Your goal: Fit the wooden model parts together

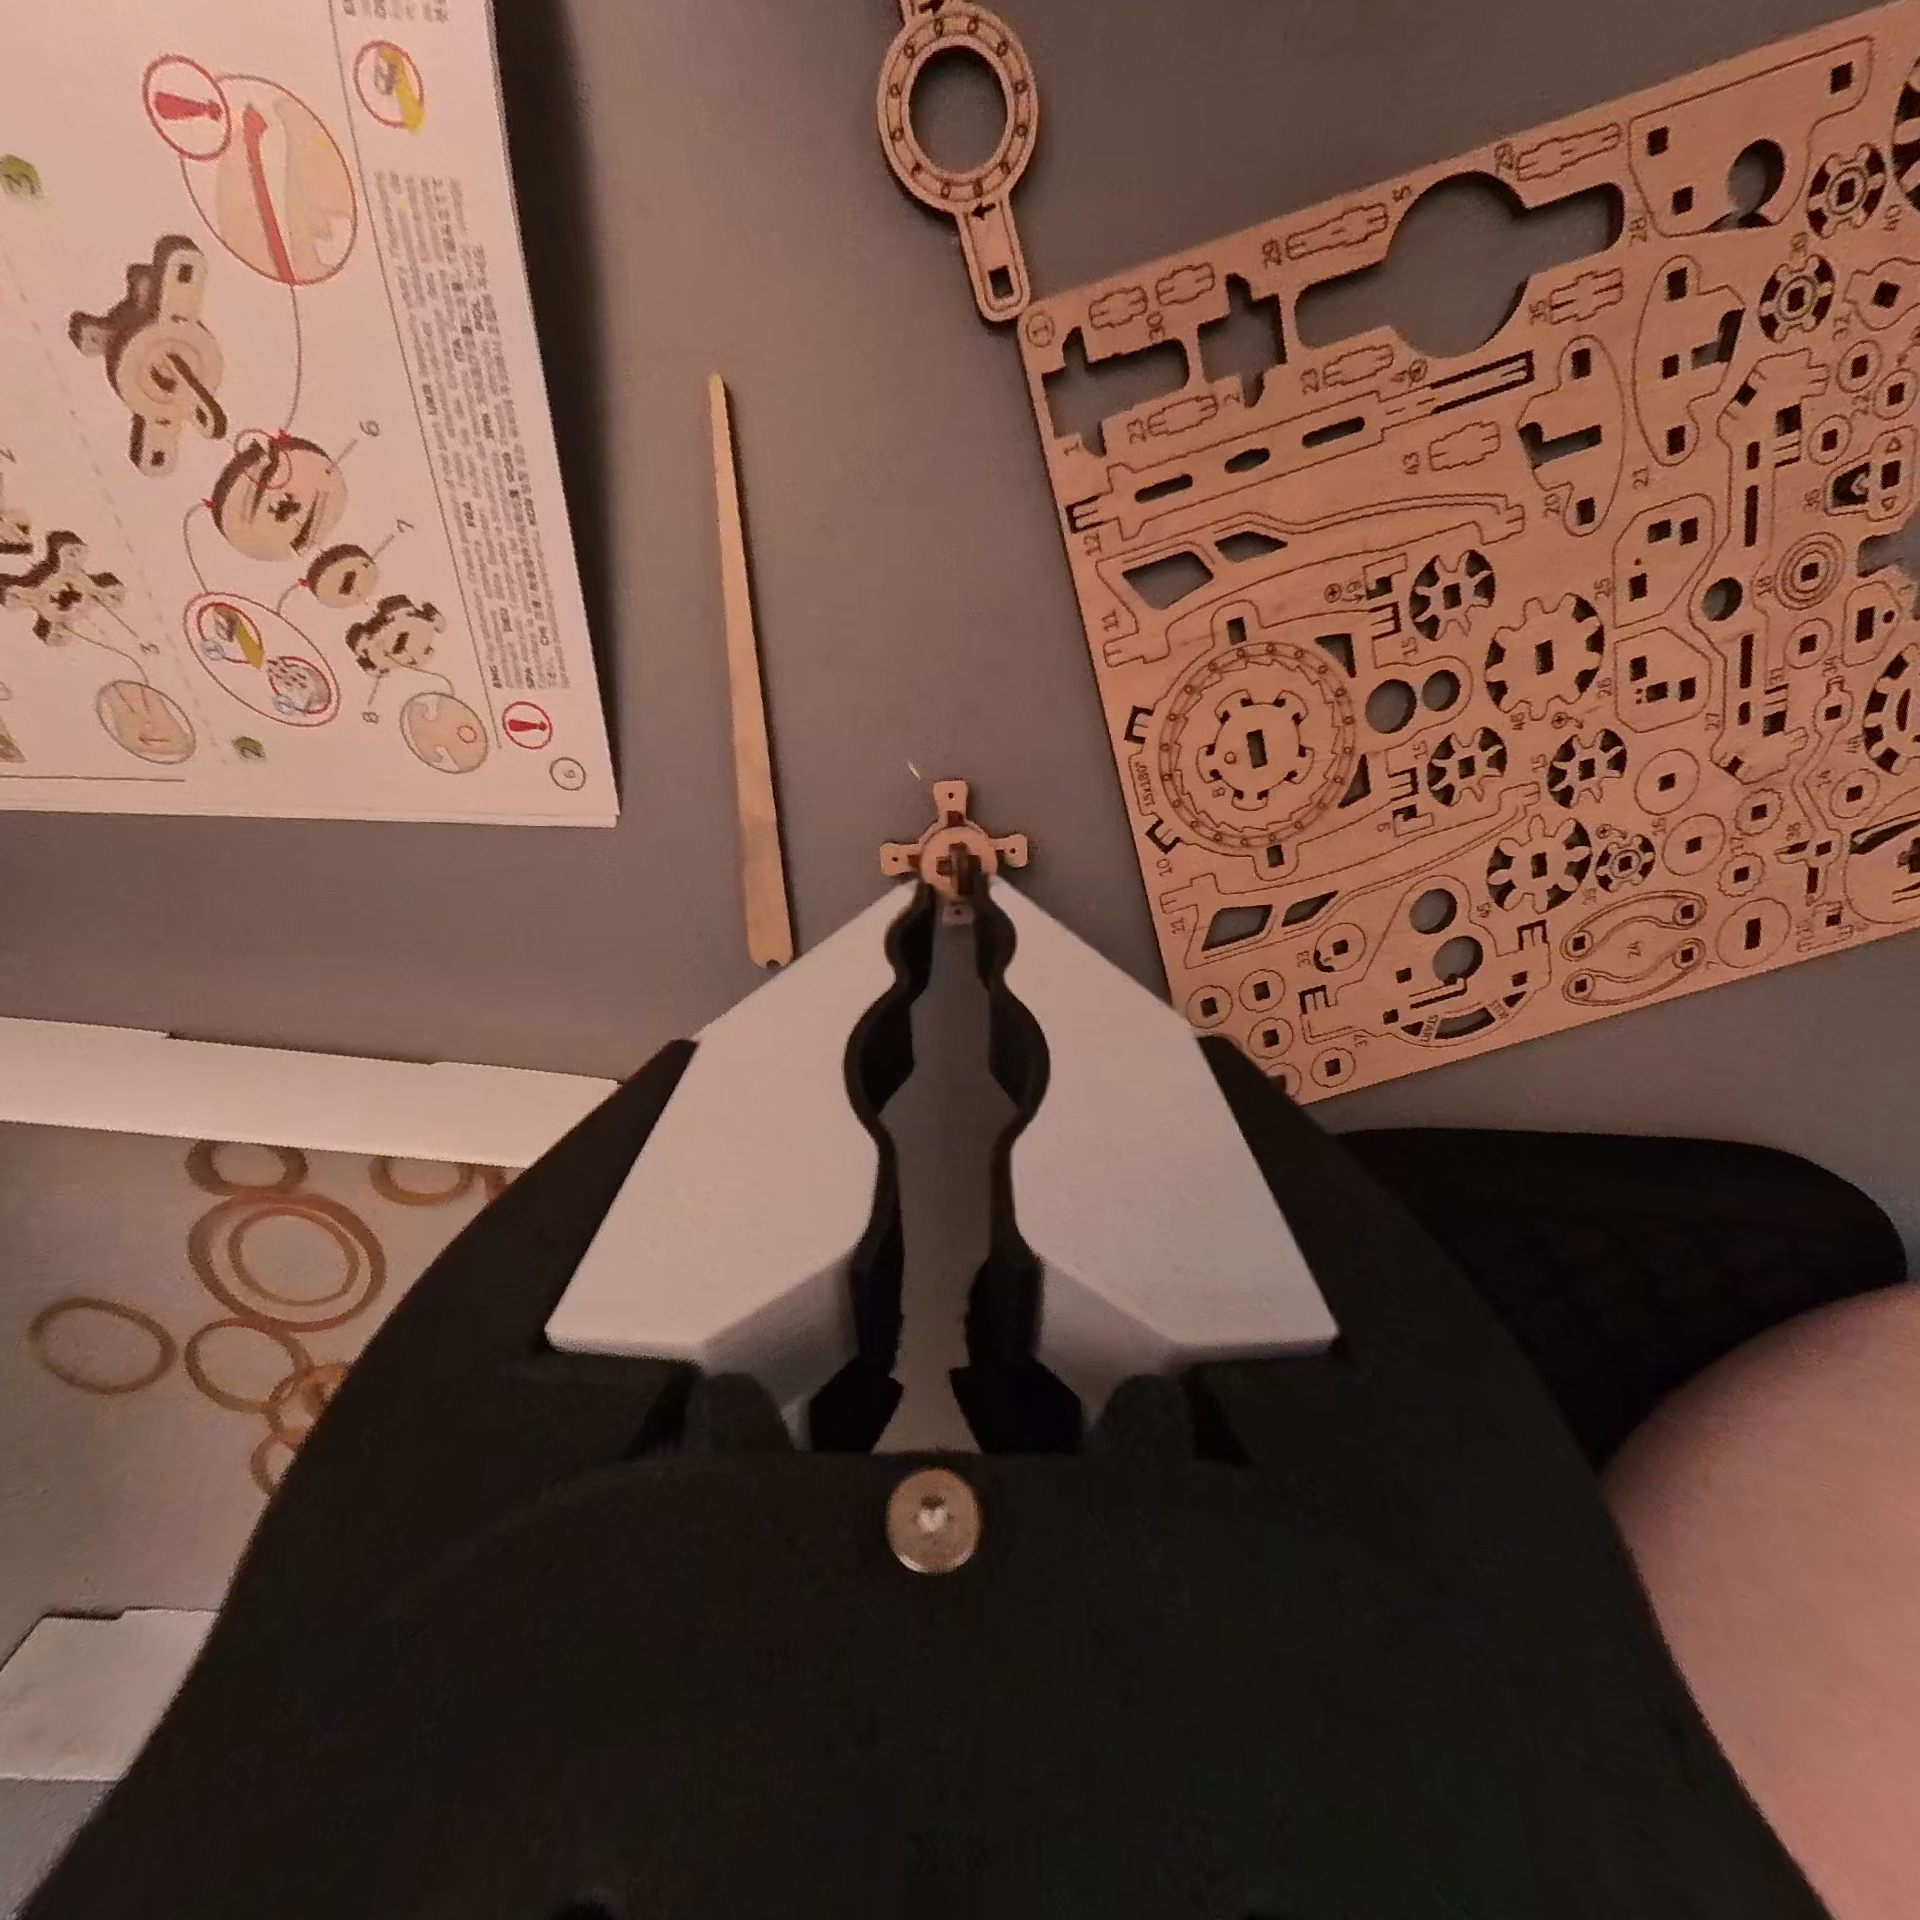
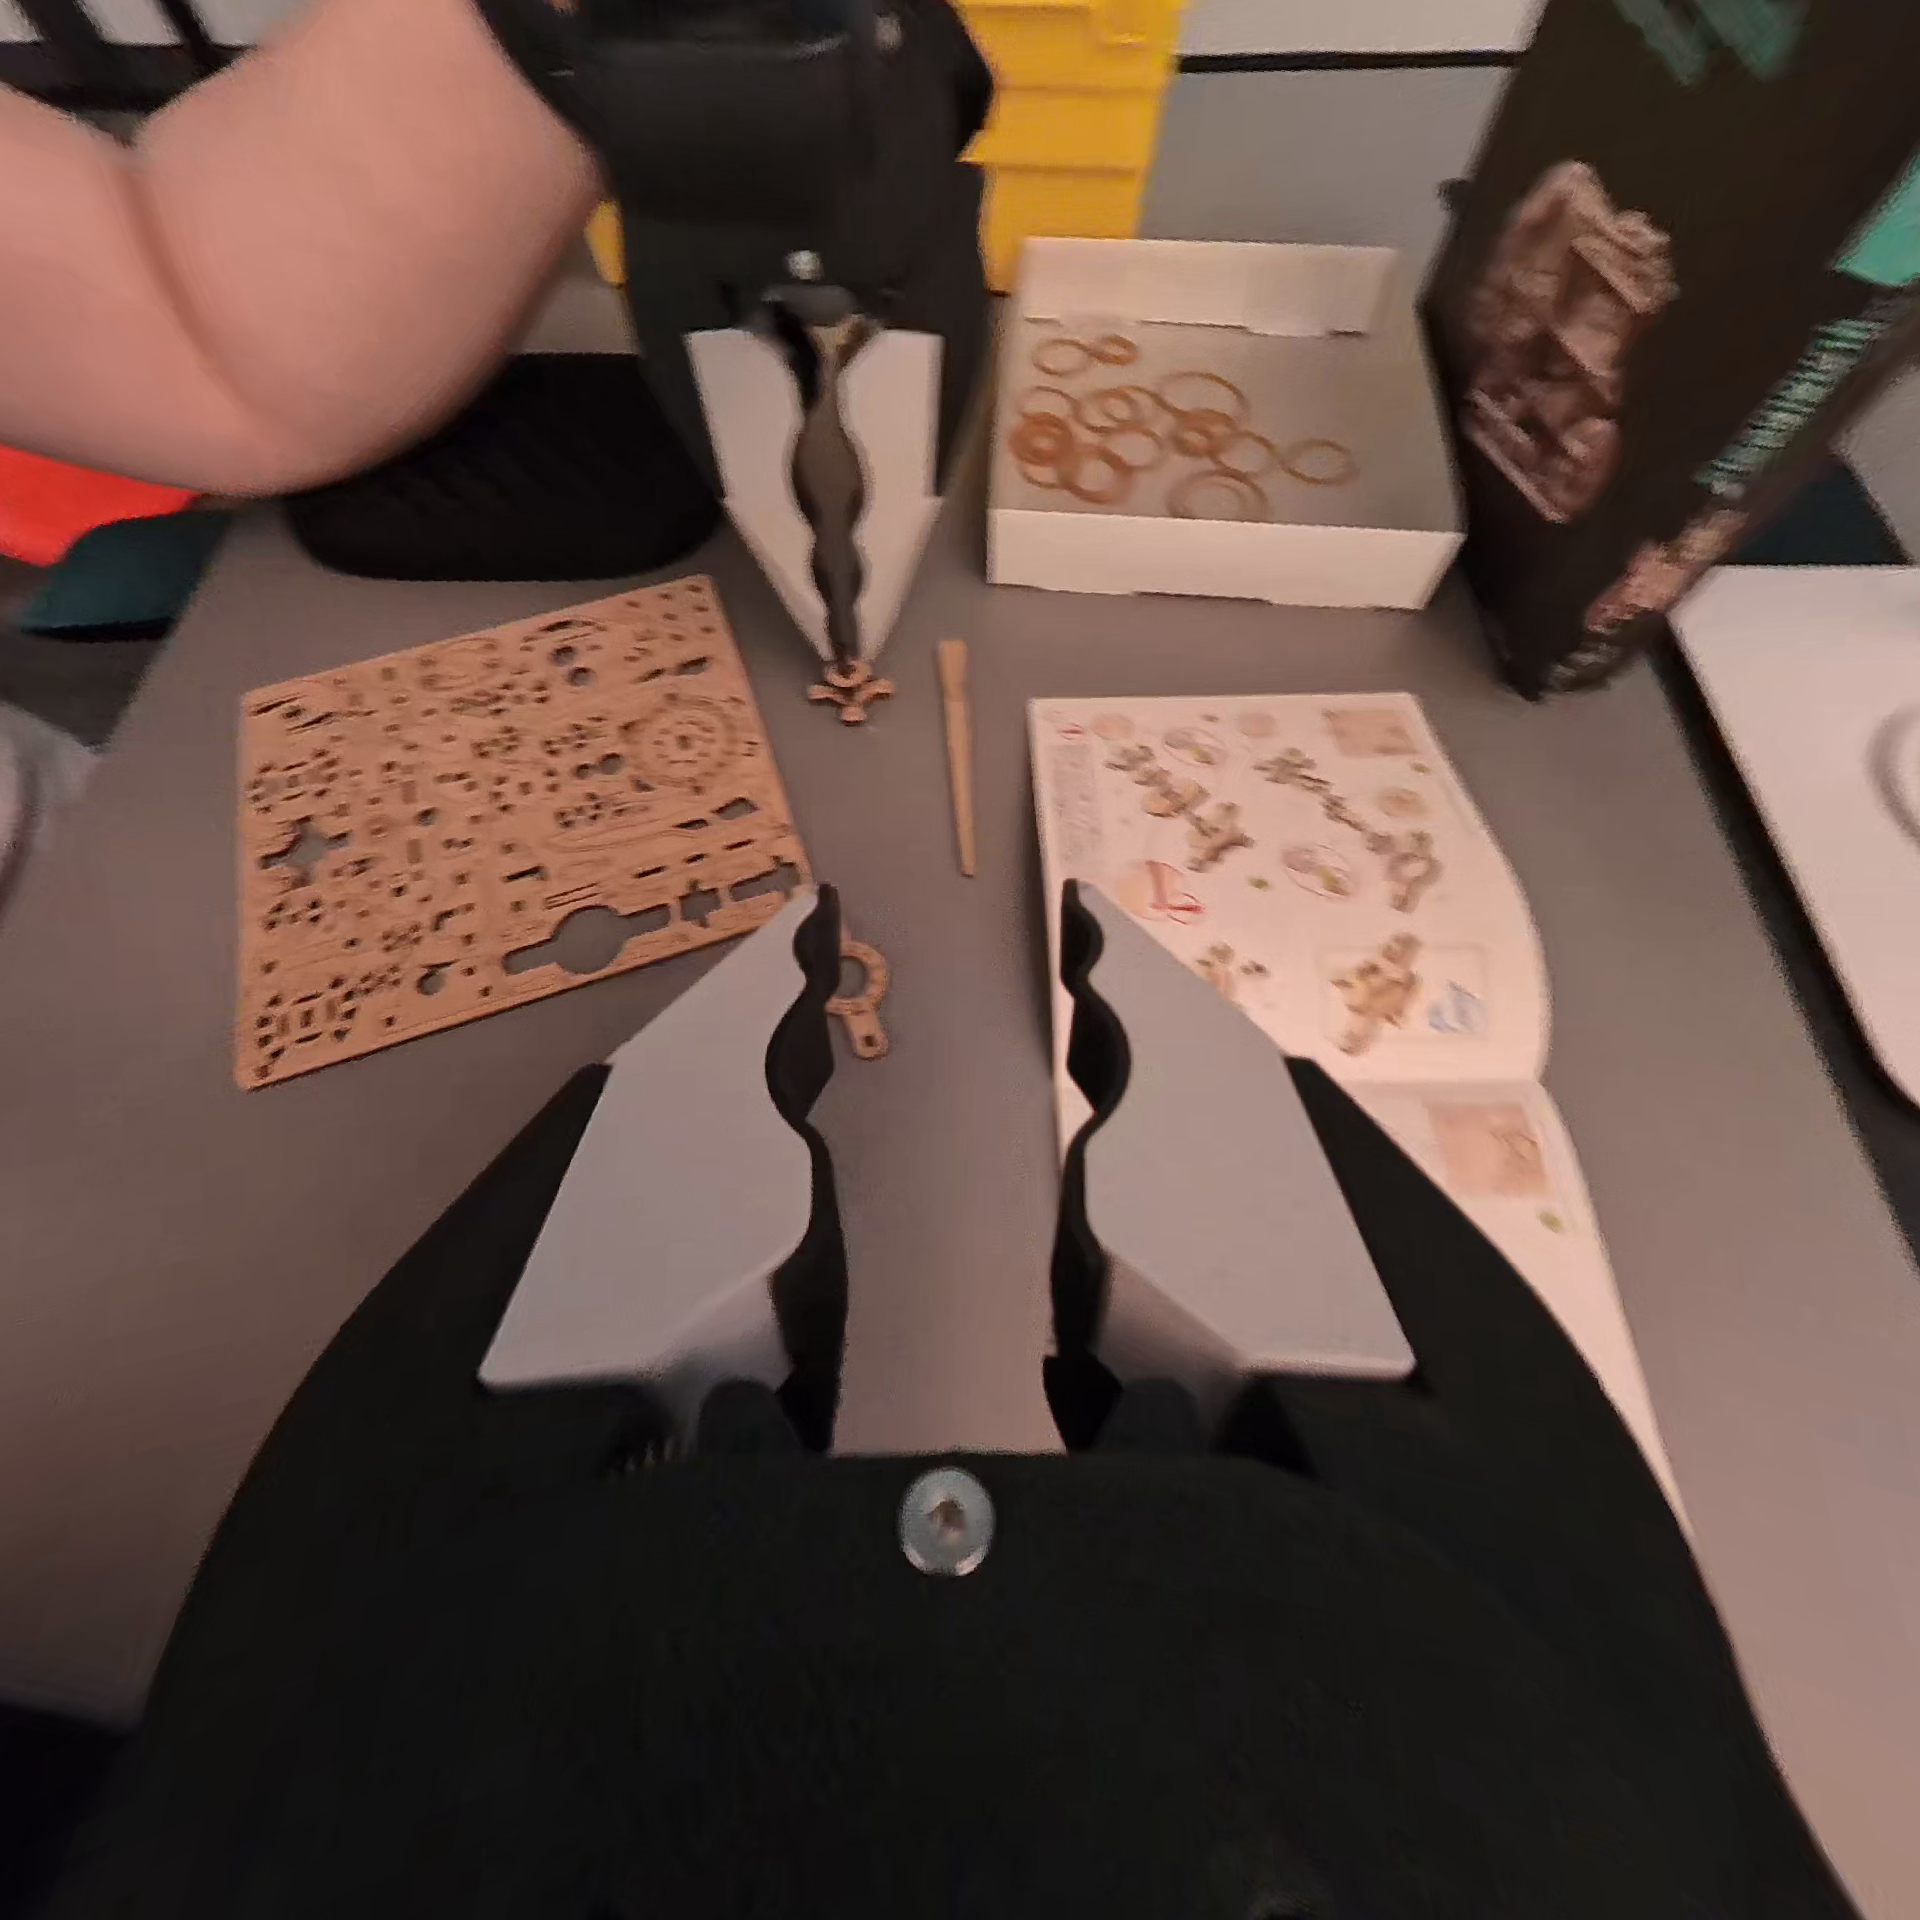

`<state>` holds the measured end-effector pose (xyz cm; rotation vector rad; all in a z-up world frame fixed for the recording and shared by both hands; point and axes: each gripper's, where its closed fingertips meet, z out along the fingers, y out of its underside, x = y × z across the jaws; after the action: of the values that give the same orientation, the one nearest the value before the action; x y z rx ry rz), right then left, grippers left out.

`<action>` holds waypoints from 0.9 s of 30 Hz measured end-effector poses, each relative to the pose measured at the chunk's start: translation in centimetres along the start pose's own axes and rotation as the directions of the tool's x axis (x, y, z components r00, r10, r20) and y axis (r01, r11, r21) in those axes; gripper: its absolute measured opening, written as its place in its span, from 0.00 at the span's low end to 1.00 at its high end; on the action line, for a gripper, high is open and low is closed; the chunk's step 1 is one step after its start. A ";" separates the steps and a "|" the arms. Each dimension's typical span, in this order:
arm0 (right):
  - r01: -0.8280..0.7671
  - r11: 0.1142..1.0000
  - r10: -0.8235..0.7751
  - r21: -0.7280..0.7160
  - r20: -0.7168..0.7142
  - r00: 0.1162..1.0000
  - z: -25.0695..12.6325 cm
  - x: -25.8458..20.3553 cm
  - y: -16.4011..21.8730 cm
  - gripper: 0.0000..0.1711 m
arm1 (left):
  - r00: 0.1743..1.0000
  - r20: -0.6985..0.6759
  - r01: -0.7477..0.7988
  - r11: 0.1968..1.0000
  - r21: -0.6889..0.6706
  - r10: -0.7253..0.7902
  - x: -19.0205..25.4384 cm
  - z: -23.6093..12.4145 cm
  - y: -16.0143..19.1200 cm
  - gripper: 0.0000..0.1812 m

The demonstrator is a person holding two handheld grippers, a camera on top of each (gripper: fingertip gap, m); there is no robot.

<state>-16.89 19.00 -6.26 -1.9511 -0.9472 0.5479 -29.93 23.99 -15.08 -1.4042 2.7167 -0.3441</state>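
Beyond my right tongs (image 2: 940,914), past the instruction sheet (image 2: 1278,883), I see a white cardboard box (image 2: 1216,556) with a scatter of tan rubber bands (image 2: 1174,436) lying loose on its floor. A yellow bin (image 2: 1070,135) stands behind it, its inside hidden from me.

My left tongs (image 1: 951,888) are clenched on a small cross-shaped wooden assembly (image 1: 951,847), which juts just past their tips above the grey table (image 1: 894,520). My right tongs are released, jaws wide apart with nothing between them.

A wooden stick (image 1: 746,675) lies just left of my left tongs' tips. The punched wooden parts sheet (image 1: 1507,582) lies to their right. A loose ring-shaped wooden piece with a handle (image 2: 860,987) lies just beside my right tongs' left fingertip.
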 end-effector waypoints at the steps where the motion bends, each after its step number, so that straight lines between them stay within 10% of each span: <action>1: 0.018 1.000 -0.018 -0.005 0.053 0.998 0.5 -0.9 0.2 0.25 | 1.000 -0.002 0.002 1.000 0.006 -0.002 0.0 -0.1 -0.1 0.03; 17: 0.140 0.941 -0.082 -0.309 0.192 0.978 7.0 -3.3 6.6 0.25 | 0.988 0.152 0.034 0.999 0.038 -0.039 -1.2 -3.4 0.8 0.13; 27: 0.245 0.890 -0.206 -0.384 0.141 0.968 7.3 -2.4 7.2 0.14 | 0.981 0.194 -0.066 0.925 0.375 -0.009 -1.0 -7.8 -3.4 0.15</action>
<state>-20.33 18.53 -16.15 -2.1420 -1.4182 0.3323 -27.86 24.17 -6.71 -1.2176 2.3487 -0.6555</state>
